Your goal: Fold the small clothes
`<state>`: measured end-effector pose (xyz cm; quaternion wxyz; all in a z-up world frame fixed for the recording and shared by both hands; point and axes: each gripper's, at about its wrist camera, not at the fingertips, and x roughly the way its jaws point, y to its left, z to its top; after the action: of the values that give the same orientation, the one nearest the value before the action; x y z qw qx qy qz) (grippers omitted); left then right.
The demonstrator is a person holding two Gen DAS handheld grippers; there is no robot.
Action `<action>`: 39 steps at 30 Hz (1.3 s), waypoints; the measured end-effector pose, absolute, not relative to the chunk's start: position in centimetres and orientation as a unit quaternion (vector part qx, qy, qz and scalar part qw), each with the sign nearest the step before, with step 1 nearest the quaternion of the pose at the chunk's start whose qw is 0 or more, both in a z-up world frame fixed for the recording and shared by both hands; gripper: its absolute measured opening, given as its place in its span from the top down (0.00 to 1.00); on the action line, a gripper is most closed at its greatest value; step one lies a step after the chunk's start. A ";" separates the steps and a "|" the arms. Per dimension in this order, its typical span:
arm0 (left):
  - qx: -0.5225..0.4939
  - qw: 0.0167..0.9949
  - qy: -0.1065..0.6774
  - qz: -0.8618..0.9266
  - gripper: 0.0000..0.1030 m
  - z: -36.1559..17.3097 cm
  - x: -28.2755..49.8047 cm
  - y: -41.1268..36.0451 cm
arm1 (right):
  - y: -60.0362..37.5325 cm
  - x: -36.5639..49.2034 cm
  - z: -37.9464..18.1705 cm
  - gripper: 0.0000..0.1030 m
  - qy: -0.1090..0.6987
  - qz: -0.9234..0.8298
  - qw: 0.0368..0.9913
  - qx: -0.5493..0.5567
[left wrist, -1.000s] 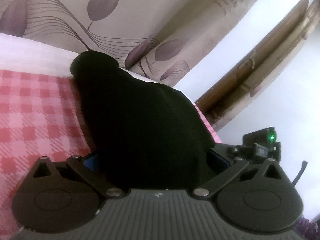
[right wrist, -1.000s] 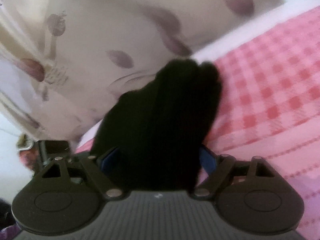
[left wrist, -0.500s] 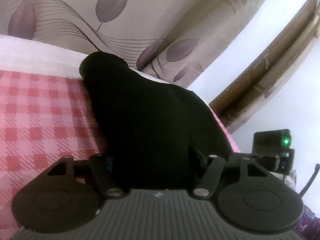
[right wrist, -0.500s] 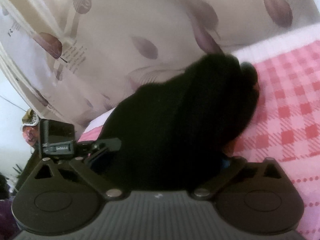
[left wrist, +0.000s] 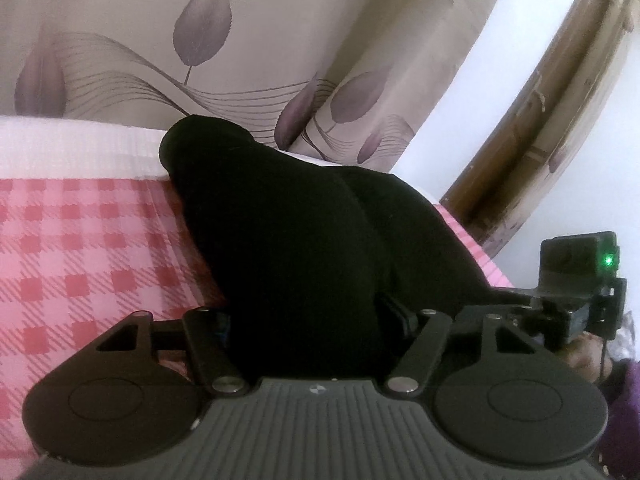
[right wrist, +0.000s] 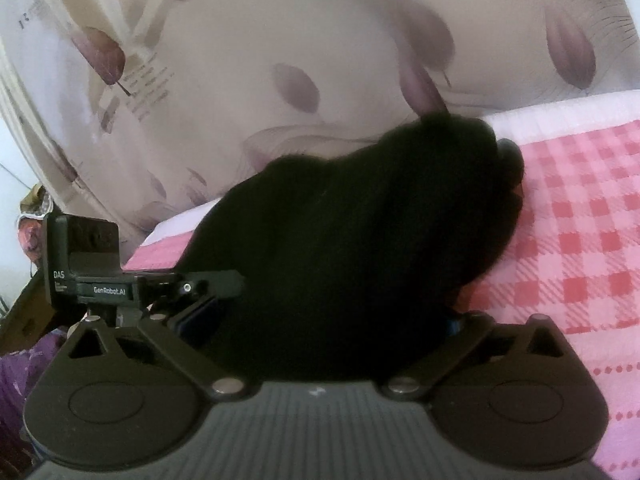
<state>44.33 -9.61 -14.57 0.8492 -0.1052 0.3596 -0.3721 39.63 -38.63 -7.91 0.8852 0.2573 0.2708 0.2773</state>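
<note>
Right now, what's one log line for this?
black cloth: on checked bedsheet | left gripper: jaws opening, cloth between | right gripper: wide, cloth between

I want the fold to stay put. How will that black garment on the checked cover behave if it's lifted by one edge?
The black garment probably flops; it lies bunched in soft humps. It looks light, barely denting the pink checked cover. Rolling seems unlikely.
</note>
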 end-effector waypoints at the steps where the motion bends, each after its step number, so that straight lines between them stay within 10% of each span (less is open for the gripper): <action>1: -0.101 0.851 0.358 -0.371 0.33 -14.6 44.2 -9.7 | -38.8 39.8 -7.9 0.00 0.273 0.279 0.883 0.262; 7: -0.091 0.856 0.353 -0.367 0.32 -14.4 43.9 -9.8 | -38.2 39.6 -7.6 0.07 0.276 0.269 0.893 0.231; 15: -0.073 0.863 0.347 -0.360 0.32 -14.4 43.7 -10.4 | -38.9 39.6 -7.9 0.47 0.277 0.247 0.895 0.247; 29: -0.051 0.873 0.338 -0.348 0.34 -14.1 43.3 -11.1 | -39.4 40.0 -8.4 0.46 0.281 0.260 0.882 0.276; 39: -0.078 0.878 0.336 -0.333 0.54 -13.5 42.1 -9.9 | -38.8 38.2 -7.7 0.65 0.249 0.249 0.884 0.308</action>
<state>42.08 -9.89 -13.46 0.8776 -0.0776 0.3358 -0.3332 38.22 -38.78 -7.67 0.8837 0.3080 0.2493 0.2492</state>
